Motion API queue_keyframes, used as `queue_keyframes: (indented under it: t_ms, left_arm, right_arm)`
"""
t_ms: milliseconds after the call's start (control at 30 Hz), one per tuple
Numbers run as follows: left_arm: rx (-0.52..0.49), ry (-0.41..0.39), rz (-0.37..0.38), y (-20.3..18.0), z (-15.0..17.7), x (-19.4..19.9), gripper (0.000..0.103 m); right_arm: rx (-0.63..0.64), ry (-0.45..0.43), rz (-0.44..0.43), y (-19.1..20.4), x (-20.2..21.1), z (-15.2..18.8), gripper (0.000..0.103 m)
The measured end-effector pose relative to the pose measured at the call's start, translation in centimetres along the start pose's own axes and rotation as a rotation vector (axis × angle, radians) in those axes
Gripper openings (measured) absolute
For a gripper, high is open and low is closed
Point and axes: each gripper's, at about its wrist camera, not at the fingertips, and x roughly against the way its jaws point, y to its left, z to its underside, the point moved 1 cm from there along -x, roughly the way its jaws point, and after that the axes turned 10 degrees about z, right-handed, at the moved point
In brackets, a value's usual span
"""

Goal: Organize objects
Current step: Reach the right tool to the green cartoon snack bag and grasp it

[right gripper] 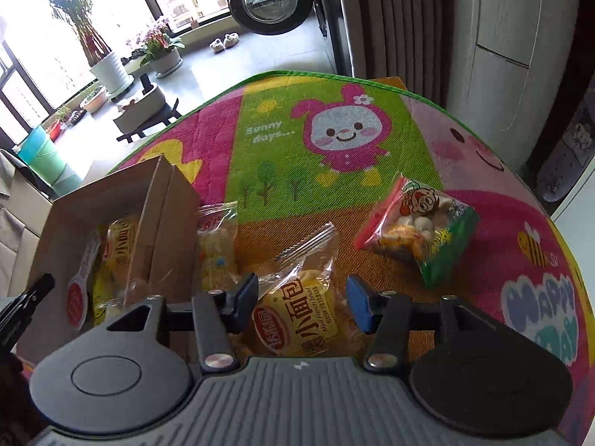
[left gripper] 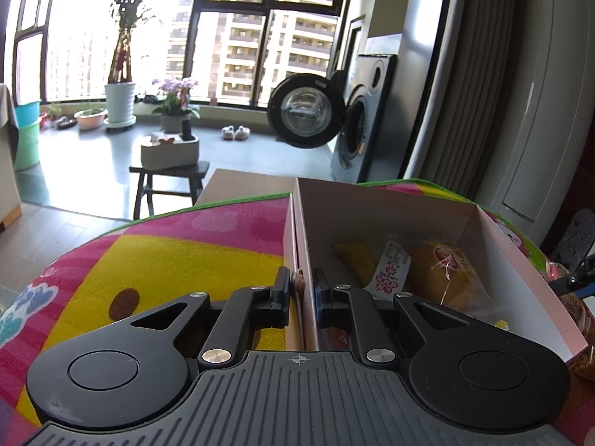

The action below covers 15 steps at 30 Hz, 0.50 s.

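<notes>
- Left tongs (left gripper: pixel 301 290) clenched on the near wall of the cardboard box (left gripper: pixel 390 204), steadying it on the worktop mat (left gripper: pixel 167 252).
- Inside the box, just ahead of the left tongs: yellow bread packets (left gripper: pixel 452 275) already stowed.
- Right tongs (right gripper: pixel 302 303) released, straddling a Mini French bread packet (right gripper: pixel 297 319); pads not visibly touching it.
- Step judged: pick-up of next packet for boxing.
- Next move likely needs closing on the packet, lifting, carrying left over the box wall.
- Remaining: snack bag (right gripper: pixel 416 238) ahead-right; clear packet (right gripper: pixel 217 245) ahead-left beside the box.
</notes>
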Motion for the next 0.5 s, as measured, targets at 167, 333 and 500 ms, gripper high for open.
queue_keyframes:
  t_ms: [167, 333, 500]
  left_arm:
    - [-0.001, 0.0, -0.001, 0.0, 0.0, 0.0, 0.014]
    - [0.0, 0.003, -0.001, 0.3, 0.0, 0.1, 0.014]
    - [0.0, 0.003, -0.001, 0.2, 0.0, 0.1, 0.014]
  right_arm:
    - [-0.067, -0.127, 0.074, -2.9, 2.5, -1.4, 0.079]
    - [-0.113, -0.077, 0.201, -5.0, -1.6, -2.6, 0.083]
    - [-0.112, -0.067, 0.263, -4.6, -5.1, -3.4, 0.083]
